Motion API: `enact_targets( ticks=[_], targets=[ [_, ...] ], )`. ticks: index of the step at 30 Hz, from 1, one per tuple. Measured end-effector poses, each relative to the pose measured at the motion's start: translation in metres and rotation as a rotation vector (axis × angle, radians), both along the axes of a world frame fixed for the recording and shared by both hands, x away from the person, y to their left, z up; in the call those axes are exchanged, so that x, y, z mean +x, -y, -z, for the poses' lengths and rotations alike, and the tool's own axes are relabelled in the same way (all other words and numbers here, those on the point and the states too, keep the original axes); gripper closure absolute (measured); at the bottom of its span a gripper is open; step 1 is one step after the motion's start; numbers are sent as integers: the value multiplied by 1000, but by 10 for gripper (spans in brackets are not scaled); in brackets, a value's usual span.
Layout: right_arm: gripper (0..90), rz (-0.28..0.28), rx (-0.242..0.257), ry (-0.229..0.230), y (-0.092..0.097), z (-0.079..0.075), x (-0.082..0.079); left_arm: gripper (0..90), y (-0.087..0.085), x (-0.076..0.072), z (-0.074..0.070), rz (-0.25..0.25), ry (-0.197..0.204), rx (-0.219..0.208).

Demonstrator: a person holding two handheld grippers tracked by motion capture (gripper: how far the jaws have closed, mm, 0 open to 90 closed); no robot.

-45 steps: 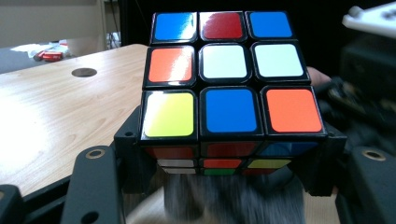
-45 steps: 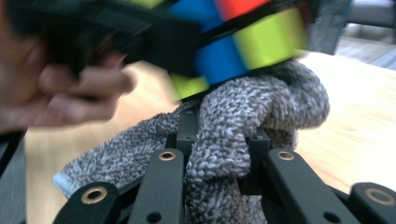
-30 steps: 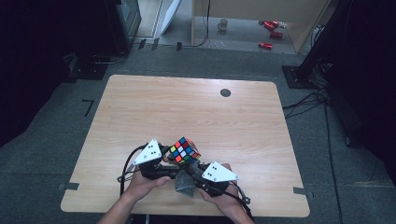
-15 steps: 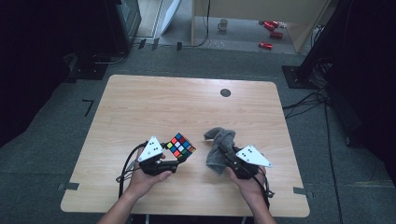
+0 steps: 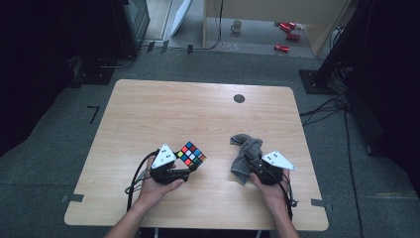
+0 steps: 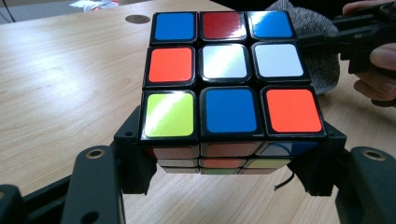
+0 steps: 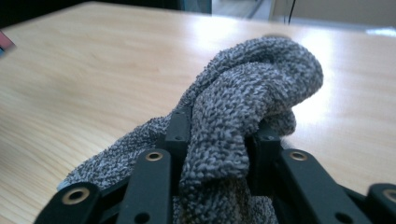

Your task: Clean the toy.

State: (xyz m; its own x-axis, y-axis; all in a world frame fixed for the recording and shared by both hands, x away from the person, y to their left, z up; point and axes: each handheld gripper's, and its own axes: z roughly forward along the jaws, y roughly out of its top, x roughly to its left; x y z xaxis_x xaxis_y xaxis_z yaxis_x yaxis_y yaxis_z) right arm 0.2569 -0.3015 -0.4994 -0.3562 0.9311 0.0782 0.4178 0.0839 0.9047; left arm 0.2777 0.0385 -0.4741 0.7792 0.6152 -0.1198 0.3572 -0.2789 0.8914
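Observation:
A colour cube (image 5: pixel 191 154) (image 6: pixel 229 93) is held just above the wooden table (image 5: pixel 198 109), near its front left. My left gripper (image 5: pixel 189 167) (image 6: pixel 229 163) is shut on its two sides. A crumpled grey cloth (image 5: pixel 245 151) (image 7: pixel 252 88) lies to the cube's right, also seen behind it (image 6: pixel 322 65). My right gripper (image 5: pixel 249 167) (image 7: pixel 217 137) has a fold of the cloth bunched between its pads. Its jaws have just been opening, with the cloth still pressed between them.
A small black round mark (image 5: pixel 239 98) sits at the table's far middle. On the floor beyond are a mug (image 5: pixel 236 25) and red cans (image 5: pixel 285 29). A dark stand base (image 5: pixel 317 82) stands off the far right corner.
My right hand has carried the grey cloth to the right, away from the cube, and laid it out on the table. My left hand has stayed almost where it was.

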Motion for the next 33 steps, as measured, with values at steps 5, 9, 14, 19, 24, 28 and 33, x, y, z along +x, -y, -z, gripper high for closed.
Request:
enact_targets(
  ticks=[5, 9, 14, 19, 24, 28, 33],
  targets=[
    [559, -12, -3, -52, -1, 7, 3, 348, 1, 2, 3, -6, -11, 12],
    [396, -30, -5, -105, -2, 12, 5, 348, 3, 5, 7, -15, -26, 30],
    [124, -41, -17, -160, 0, 8, 2, 348, 10, 10, 14, -31, -52, 59],
    [70, -55, -29, -143, 6, 2, -5, 348, 16, 14, 18, -38, -68, 79],
    [67, -41, -31, -142, 19, 1, -11, 348, 29, 22, 27, -68, -88, 136],
    [67, -19, -34, -135, 29, 2, -14, 347, 35, 24, 31, -83, -93, 171],
    [69, -14, -31, -120, 43, 5, -20, 348, 40, 27, 35, -112, -96, 214]
  ],
)
